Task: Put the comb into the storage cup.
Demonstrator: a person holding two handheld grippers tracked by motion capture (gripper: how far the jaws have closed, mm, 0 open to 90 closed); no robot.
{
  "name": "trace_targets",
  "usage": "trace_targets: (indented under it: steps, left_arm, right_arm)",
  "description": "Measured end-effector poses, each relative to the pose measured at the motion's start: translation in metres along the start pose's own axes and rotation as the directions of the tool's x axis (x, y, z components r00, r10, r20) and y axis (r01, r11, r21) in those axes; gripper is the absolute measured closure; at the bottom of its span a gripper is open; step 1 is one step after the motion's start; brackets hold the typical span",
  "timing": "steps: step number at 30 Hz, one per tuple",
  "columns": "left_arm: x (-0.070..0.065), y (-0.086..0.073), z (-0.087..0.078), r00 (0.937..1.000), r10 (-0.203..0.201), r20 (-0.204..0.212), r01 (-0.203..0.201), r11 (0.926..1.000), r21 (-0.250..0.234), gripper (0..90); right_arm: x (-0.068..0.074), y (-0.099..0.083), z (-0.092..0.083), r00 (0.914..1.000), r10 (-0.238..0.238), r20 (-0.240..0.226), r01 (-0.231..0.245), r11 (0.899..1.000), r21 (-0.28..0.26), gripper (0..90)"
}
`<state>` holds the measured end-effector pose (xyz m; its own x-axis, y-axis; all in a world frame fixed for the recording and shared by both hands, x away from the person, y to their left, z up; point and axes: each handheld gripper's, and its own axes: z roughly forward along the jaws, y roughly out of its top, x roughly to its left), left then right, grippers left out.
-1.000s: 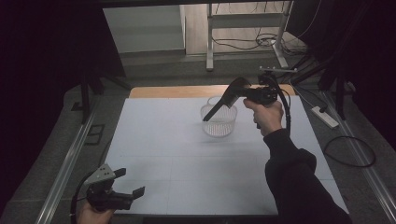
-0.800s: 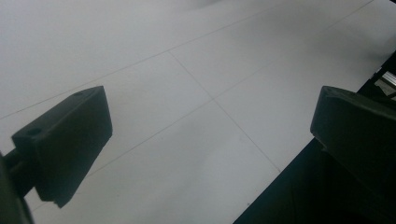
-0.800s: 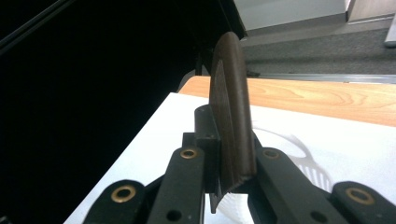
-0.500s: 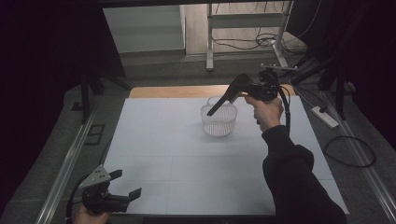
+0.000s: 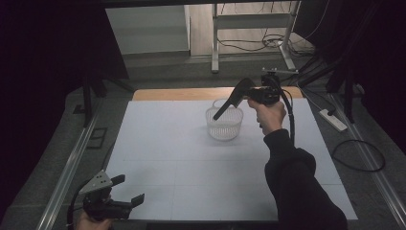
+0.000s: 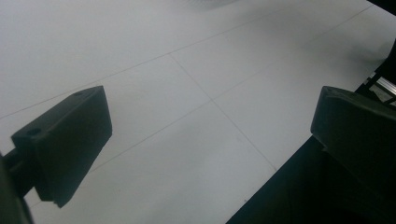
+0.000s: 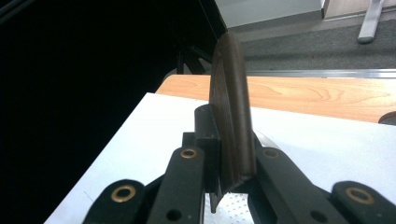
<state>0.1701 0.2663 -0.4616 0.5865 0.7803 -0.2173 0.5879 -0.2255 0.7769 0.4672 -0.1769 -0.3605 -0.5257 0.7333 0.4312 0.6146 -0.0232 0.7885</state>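
Note:
My right gripper [image 5: 245, 90] hangs above the far middle of the table, shut on a dark brown flat utensil [image 5: 229, 103]. The utensil slants down to the left, its low end over the rim of a white perforated basket [image 5: 225, 128]. In the right gripper view the utensil [image 7: 229, 107] stands on edge between the two jaws of the right gripper [image 7: 224, 156], and a bit of the basket [image 7: 233, 206] shows below them. My left gripper [image 5: 128, 188] is held at the table's near left corner, open with nothing between its jaws. In its own view the left gripper [image 6: 210, 140] looks across bare white table.
A white sheet [image 5: 182, 158] covers the table, with a wooden strip [image 5: 182, 94] along its far edge. A metal rail [image 5: 72, 167] runs down the left side. A power strip [image 5: 333, 120] and cables lie on the floor to the right.
The right hand has shifted slightly with the utensil, whose low end has lifted a little over the basket. The left gripper has kept its place.

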Motion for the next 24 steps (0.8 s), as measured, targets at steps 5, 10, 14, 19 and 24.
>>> trace_targets:
  steps: [5,10,14,19,24]
  left_arm:
    - [0.0,0.0,0.0,1.0,-0.003,0.002,0.003,1.0,-0.001,0.0]
    - [0.001,0.0,0.0,0.9999,-0.01,0.004,0.01,1.0,0.001,0.0]
    - [0.001,0.0,0.0,0.9999,-0.013,0.005,0.013,0.9999,0.002,0.0]
    - [0.001,0.0,0.0,0.9999,-0.013,0.006,0.013,0.9999,0.005,0.0]
    - [0.002,0.0,0.001,0.9999,-0.014,0.007,0.014,0.9999,0.008,0.0]
  right_arm:
    - [-0.003,-0.006,0.009,1.0,0.003,0.007,-0.003,1.0,0.008,86.0]
    - [-0.006,-0.013,0.017,0.9999,-0.002,0.014,0.002,1.0,0.019,86.0]
    - [-0.008,-0.017,0.021,0.9998,0.002,0.021,-0.003,1.0,0.017,85.9]
    - [-0.013,-0.022,0.024,0.9996,0.014,0.023,-0.014,1.0,0.019,85.9]
    - [-0.017,-0.028,0.028,0.9994,0.027,0.022,-0.027,0.999,0.025,85.9]
